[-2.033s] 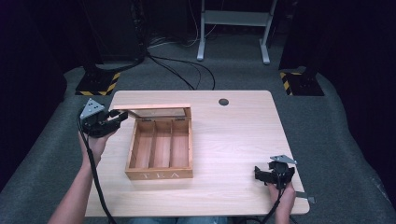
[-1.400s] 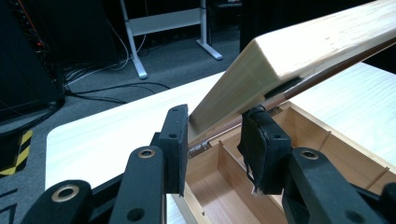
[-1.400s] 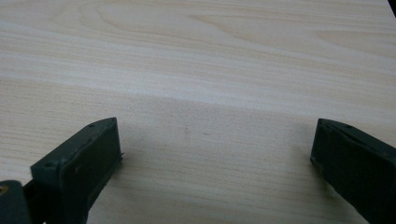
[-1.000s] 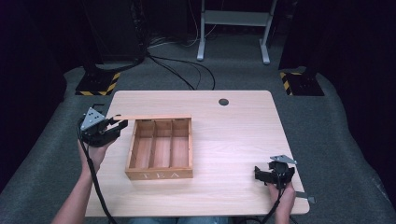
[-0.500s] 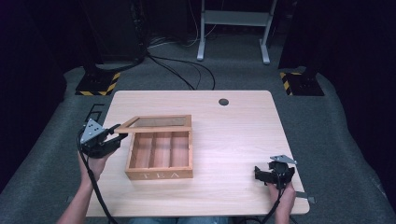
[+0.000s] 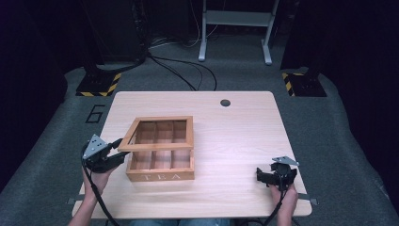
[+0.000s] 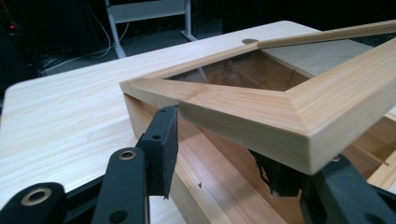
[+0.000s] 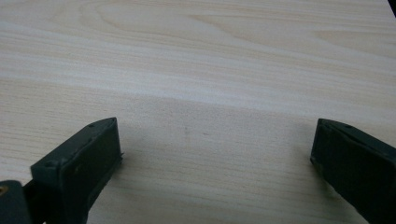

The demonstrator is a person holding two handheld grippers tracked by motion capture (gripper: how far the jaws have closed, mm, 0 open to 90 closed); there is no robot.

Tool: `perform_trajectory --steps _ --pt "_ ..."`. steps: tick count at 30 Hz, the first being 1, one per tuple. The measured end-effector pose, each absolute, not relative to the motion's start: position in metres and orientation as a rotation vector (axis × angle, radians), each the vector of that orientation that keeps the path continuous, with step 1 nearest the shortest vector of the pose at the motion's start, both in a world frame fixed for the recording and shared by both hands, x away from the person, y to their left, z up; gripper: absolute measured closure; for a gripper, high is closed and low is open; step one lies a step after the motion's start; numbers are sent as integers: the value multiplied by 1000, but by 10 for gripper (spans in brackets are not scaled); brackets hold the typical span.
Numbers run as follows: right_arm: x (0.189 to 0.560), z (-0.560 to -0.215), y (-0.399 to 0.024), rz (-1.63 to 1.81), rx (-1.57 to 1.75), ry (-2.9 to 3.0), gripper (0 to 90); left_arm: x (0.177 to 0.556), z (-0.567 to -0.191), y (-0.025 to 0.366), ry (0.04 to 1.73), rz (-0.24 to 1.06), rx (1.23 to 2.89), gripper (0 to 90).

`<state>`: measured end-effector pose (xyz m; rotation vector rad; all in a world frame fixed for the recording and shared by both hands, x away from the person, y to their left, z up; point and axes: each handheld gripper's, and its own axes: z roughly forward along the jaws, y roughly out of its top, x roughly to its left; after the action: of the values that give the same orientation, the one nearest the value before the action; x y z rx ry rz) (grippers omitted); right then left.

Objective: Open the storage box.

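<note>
Resting on the light wooden table, a wooden tea box with "TEA" on its front sits left of centre, its inside split into compartments. Its glass-paned lid is lifted partway, tilted above the box, hinged along the far edge. The left gripper, held in the person's left hand, meets the lid at its near-left corner; in the left gripper view the lid's frame lies between the two black jaws, one pad outside the frame, the other beneath it, closed lightly around the corner. The right gripper rests near the table's front-right edge, well apart from the box, jaws spread wide over bare wood.
</note>
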<state>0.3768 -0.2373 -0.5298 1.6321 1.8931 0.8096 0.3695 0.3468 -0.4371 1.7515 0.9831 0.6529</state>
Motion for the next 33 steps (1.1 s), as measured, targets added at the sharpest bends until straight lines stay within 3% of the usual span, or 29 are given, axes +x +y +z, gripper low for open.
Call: perform_trajectory --steps 15,33 --pt "377 -530 -237 809 1632 1893 11 361 -474 346 1038 573 1763 438" --pt "377 -530 -237 810 1632 1893 11 352 -484 358 1073 483 1805 201"
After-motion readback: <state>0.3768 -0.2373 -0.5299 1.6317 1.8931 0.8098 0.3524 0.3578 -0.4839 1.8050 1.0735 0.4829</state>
